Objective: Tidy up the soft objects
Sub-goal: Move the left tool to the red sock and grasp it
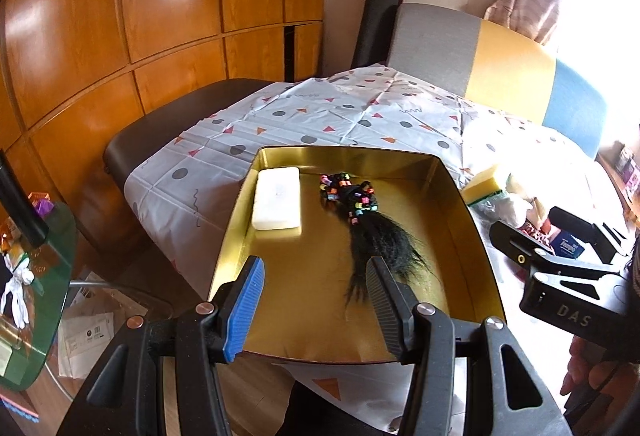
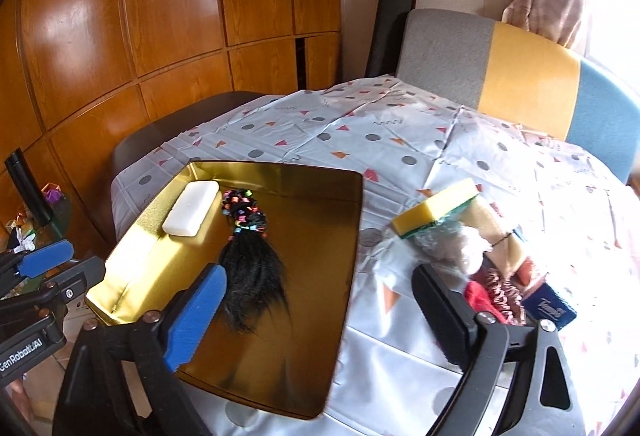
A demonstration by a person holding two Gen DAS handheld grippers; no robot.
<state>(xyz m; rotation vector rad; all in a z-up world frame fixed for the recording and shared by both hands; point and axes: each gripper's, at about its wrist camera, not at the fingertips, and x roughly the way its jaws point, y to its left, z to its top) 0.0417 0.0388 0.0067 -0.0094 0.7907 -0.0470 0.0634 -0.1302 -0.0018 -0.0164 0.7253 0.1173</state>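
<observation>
A gold tray (image 1: 472, 236) (image 2: 352, 236) lies on the patterned tablecloth. In it are a white foam block (image 1: 278, 198) (image 2: 191, 209) and a black hair braid with coloured beads (image 1: 368, 232) (image 2: 250, 256). My left gripper (image 1: 316, 300) is open and empty above the tray's near edge. My right gripper (image 2: 320, 312) is open and empty above the tray's right edge. To the right lies a pile: a yellow-green sponge (image 2: 436, 208) (image 1: 482, 184), a white fluffy item (image 2: 464, 244), a red scrunchie (image 2: 496, 296).
A blue tissue pack (image 2: 550, 310) lies at the pile's near side. A grey, yellow and blue chair back (image 2: 520, 76) stands behind the table. A wooden cabinet wall (image 1: 120, 36) is at the left. A green glass side table (image 1: 36, 296) stands low left.
</observation>
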